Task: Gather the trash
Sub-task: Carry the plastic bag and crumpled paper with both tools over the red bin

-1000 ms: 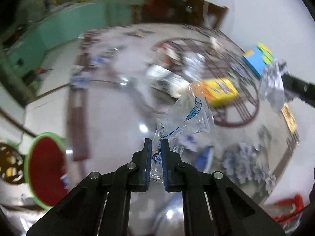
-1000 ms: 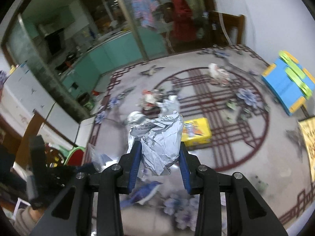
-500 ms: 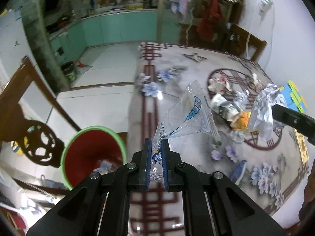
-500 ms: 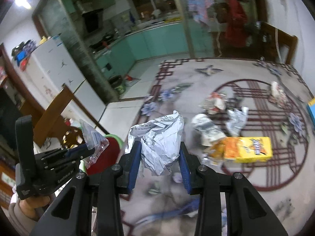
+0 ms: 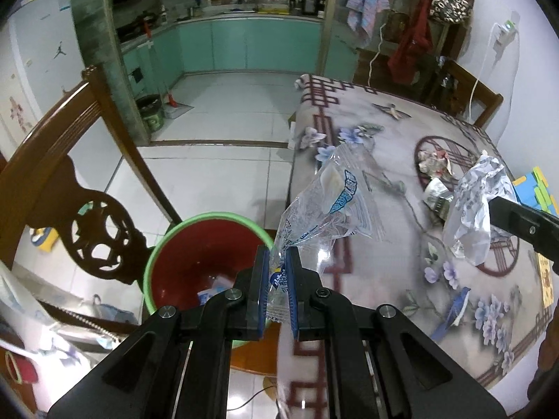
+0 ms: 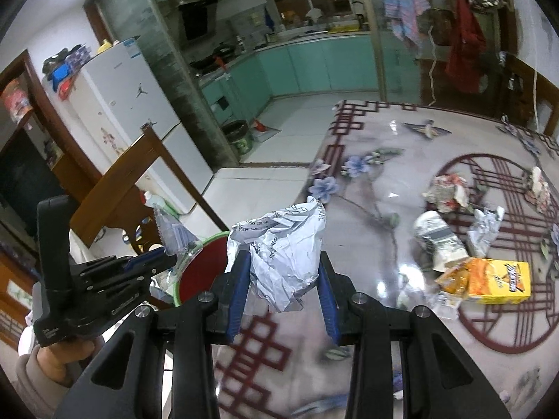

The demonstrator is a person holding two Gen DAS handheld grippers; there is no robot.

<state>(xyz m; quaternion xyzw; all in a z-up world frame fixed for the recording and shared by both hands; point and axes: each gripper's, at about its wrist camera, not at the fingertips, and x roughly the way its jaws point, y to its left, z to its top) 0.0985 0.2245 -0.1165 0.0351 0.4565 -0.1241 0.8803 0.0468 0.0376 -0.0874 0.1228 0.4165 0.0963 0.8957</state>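
My left gripper is shut on a clear plastic bag with blue print and holds it over the right rim of a red bin with a green rim on the floor beside the table. My right gripper is shut on a crumpled white wrapper, held above the table's left edge; the wrapper also shows in the left wrist view. The bin and left gripper show at the left of the right wrist view. Some trash lies in the bin.
A patterned table carries more trash: a yellow box, a silver packet, crumpled wrappers. A blue wrapper lies near the front edge. A wooden chair stands left of the bin.
Both grippers have swung left from over the table middle toward the table's left edge. The bin has come into view below the left gripper. Both still hold their trash.
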